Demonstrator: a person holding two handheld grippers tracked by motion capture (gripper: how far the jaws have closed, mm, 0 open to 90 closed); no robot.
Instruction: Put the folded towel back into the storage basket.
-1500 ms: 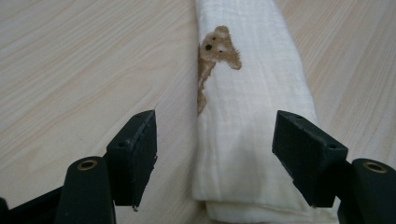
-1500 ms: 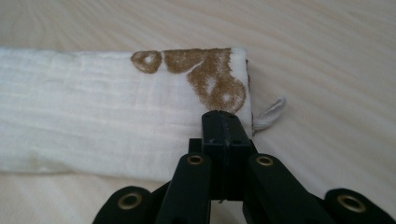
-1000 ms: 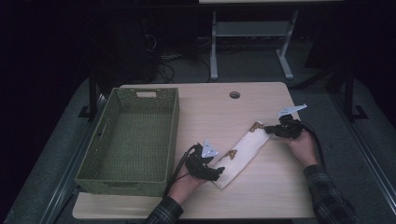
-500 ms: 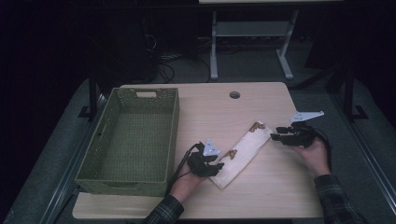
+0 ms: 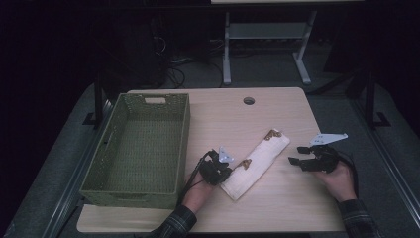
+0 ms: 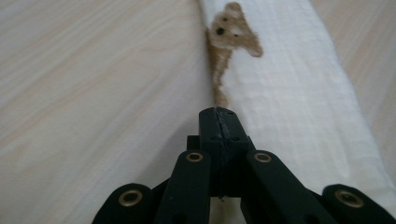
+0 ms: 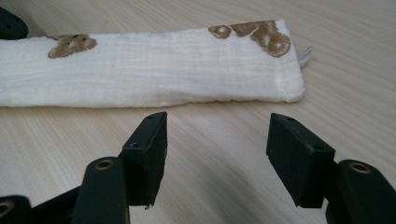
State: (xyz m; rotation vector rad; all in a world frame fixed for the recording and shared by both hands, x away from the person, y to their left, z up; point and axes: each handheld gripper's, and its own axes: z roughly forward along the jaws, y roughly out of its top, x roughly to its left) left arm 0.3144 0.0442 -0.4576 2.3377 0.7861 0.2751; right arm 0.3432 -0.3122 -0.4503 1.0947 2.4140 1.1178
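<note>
On a wooden table [image 5: 277,213], the left gripper [image 5: 221,171] has just clamped its jaws on the folded cream cloth's [image 5: 257,162] left edge, while the right gripper [image 5: 296,162], just opened and empty, sits right of it.

both grippers are black. the left gripper [image 5: 224,171] has a small grey three-cornered plate on top and a black cable running back along the hand. the right gripper [image 5: 297,162] carries a longer pale grey plate and a black cable too. the linkage arms have round brass-coloured rivets, and the jaw blocks are square with small screw holes. both sleeves are dark plaid.
</note>
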